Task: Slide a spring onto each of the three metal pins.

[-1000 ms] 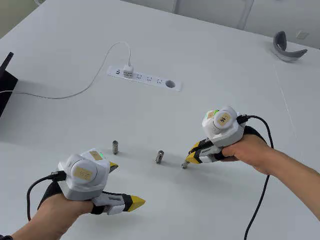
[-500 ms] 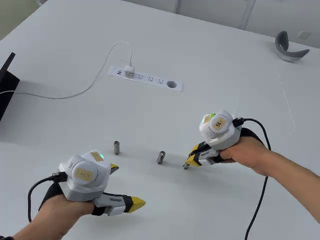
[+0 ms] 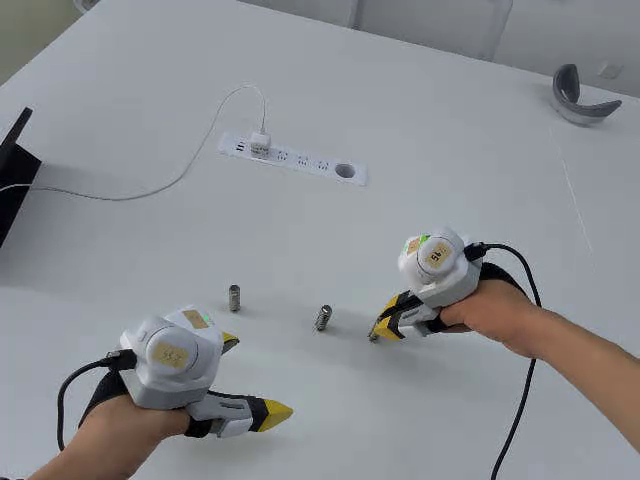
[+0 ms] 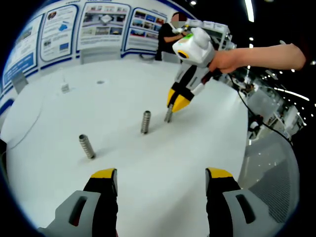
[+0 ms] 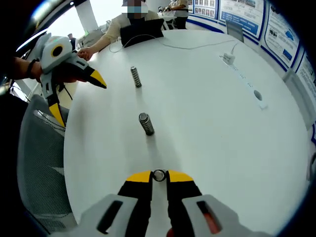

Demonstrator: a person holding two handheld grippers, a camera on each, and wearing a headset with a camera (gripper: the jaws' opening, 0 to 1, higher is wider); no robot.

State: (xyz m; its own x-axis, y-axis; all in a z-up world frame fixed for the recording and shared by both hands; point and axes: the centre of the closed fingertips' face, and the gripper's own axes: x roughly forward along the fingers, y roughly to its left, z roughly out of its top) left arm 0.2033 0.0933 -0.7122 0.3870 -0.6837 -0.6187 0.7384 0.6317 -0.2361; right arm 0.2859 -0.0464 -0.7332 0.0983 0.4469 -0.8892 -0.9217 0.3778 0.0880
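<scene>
Two pins with springs on them stand upright on the white table, the left one (image 3: 234, 297) and the middle one (image 3: 322, 317). My right gripper (image 3: 383, 329) is tilted down at a third pin (image 3: 372, 337) to their right, shut on a spring (image 5: 159, 175) that shows as a small ring between its yellow tips (image 5: 140, 177). The left gripper view shows that pin (image 4: 169, 113) under the right gripper's tips, beside the two sprung pins (image 4: 145, 121) (image 4: 86, 146). My left gripper (image 3: 250, 375) hovers open near the table's front edge, with nothing between its fingers (image 4: 103, 174).
A white power strip (image 3: 292, 158) with a plug and cable lies further back. A black object (image 3: 10, 170) sits at the left edge and a grey curved band (image 3: 578, 95) at the far right. People sit at a laptop (image 5: 140, 29) beyond the table.
My right gripper has sunk a little toward the table over the third pin, still holding the spring. The left gripper has barely moved.
</scene>
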